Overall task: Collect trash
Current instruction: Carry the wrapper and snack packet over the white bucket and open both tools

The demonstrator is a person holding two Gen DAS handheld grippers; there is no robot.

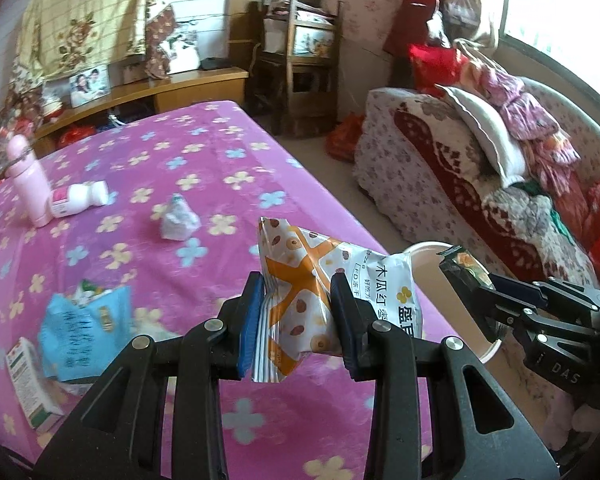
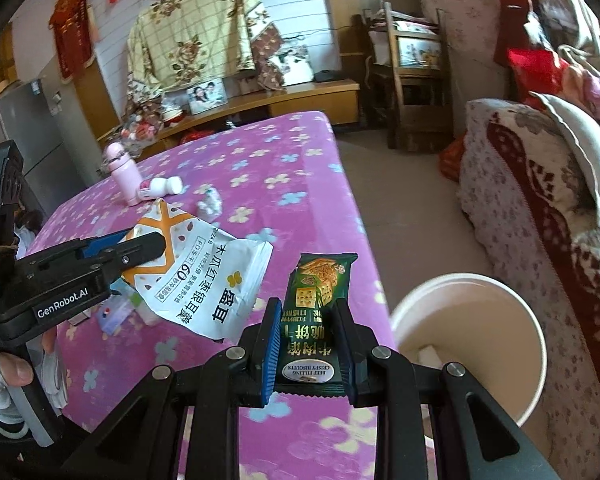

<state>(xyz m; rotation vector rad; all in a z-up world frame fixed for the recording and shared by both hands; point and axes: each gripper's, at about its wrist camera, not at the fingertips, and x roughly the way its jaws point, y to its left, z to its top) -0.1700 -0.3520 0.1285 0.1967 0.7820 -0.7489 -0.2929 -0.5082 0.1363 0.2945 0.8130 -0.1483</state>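
My left gripper (image 1: 298,316) pinches the light, crinkly snack bag (image 1: 312,280) mid-body. My right gripper (image 2: 308,344) clamps the thin, slippery biscuit wrapper (image 2: 314,320) by its lower half; both look empty and need little force.

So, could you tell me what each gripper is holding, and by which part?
Left gripper: white-and-orange snack bag, pinched at one end. Right gripper: green biscuit packet, gripped across its lower half.

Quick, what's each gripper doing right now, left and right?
Left gripper: closed on the white-and-orange snack bag.
Right gripper: closed on the green biscuit wrapper.
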